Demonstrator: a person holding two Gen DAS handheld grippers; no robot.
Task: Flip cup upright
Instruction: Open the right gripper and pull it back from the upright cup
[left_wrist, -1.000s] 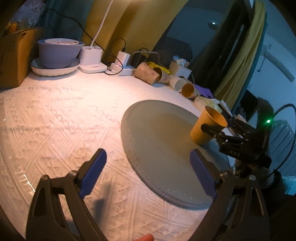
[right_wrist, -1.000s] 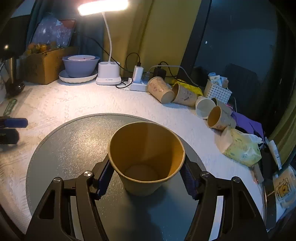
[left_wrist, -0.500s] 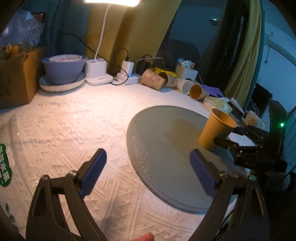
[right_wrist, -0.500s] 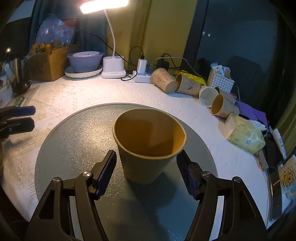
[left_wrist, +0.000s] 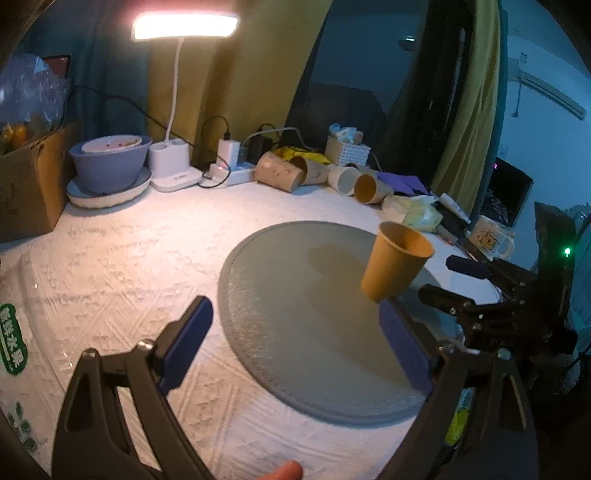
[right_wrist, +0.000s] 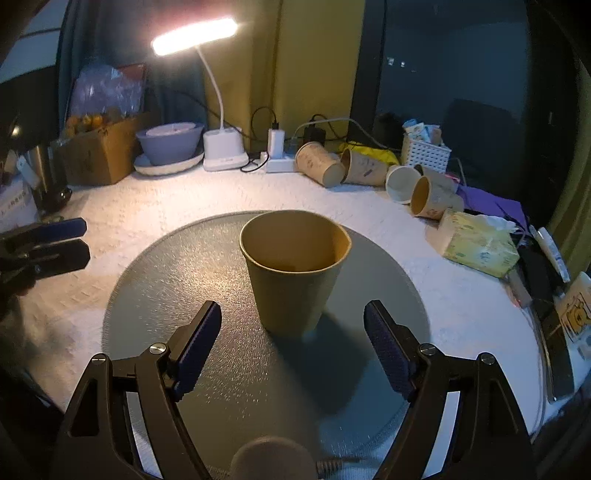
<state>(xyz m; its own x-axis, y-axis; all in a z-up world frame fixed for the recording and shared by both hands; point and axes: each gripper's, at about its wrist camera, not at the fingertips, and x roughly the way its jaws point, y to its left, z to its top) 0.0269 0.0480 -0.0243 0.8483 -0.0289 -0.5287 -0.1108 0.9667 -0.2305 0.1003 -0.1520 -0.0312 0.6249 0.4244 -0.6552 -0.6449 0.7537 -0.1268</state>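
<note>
A tan paper cup (right_wrist: 295, 273) stands upright, mouth up, on a round grey mat (right_wrist: 184, 280). It also shows in the left wrist view (left_wrist: 397, 260) near the mat's (left_wrist: 295, 295) right edge. My right gripper (right_wrist: 293, 332) is open and empty, its blue pads just short of the cup and apart from it. It shows from the side in the left wrist view (left_wrist: 443, 278), to the right of the cup. My left gripper (left_wrist: 295, 332) is open and empty over the mat's near-left edge; it shows at the left edge of the right wrist view (right_wrist: 70, 242).
Several paper cups (right_wrist: 369, 170) lie on their sides at the back, by a white basket (right_wrist: 424, 151) and a power strip (right_wrist: 280, 162). A lit desk lamp (right_wrist: 221, 147), a purple bowl (right_wrist: 170, 142) and a cardboard box (right_wrist: 99, 151) stand at the back left. A tissue pack (right_wrist: 476, 242) and a mug (left_wrist: 491, 236) are at the right.
My right gripper has opened, let go of the cup and drawn back from it. The cup stays standing on the mat. My left gripper has lifted and tilted its view upward.
</note>
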